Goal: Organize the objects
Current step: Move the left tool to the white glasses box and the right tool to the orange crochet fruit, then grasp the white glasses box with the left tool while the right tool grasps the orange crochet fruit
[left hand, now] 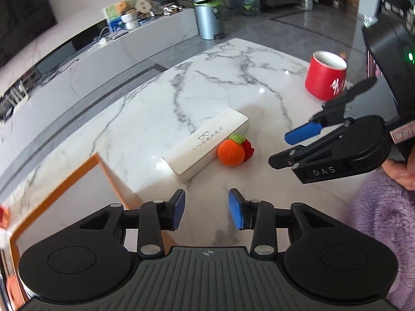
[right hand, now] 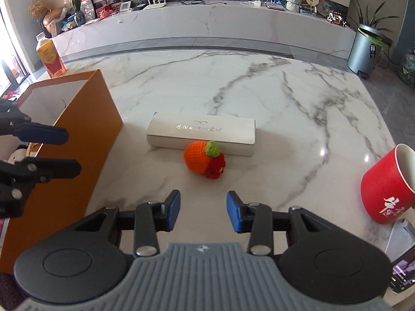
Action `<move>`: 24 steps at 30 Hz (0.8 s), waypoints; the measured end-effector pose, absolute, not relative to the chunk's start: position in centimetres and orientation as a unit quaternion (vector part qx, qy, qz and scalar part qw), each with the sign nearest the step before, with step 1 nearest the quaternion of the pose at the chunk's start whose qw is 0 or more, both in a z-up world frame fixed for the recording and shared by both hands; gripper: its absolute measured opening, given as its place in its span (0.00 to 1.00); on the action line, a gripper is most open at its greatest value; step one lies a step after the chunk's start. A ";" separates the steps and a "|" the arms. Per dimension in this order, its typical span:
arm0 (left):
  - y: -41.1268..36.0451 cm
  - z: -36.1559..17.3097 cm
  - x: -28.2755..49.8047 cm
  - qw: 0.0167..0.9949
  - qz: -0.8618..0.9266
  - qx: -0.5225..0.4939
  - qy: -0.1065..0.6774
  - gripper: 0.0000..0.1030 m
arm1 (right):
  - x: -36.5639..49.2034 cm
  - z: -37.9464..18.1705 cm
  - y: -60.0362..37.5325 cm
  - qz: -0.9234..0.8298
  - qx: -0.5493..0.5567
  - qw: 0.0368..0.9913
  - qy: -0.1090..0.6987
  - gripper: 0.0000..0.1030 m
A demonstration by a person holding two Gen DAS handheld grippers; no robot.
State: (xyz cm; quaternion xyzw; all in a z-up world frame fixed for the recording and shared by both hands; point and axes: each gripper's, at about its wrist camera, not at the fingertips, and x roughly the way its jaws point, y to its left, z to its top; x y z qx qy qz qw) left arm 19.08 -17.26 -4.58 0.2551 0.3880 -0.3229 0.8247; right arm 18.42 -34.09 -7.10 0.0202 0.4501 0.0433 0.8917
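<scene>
Both tongs (left hand: 206, 213) (right hand: 203, 212) gape apart; only right wrist shows orange box (right hand: 85, 140) outside

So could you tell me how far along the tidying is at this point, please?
Possibly begun: something lies inside the orange box, though I cannot tell what. In hand: nothing; the left gripper and right gripper are both open and empty above the table. Left: the white glasses case, the crocheted orange toy touching it, and the red cup are all out on the marble.
</scene>
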 end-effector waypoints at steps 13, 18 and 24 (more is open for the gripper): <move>-20.9 -8.9 25.5 0.783 -0.335 0.348 0.392 0.51 | 23.7 -10.2 -33.2 0.043 0.016 0.900 0.432 0.54; -22.2 -10.2 26.5 0.761 -0.343 0.400 0.379 0.59 | 24.7 -11.6 -33.7 0.038 0.032 0.899 0.435 0.53; -23.7 -11.1 27.0 0.738 -0.378 0.432 0.355 0.68 | 24.6 -12.1 -34.4 0.015 0.030 0.897 0.440 0.47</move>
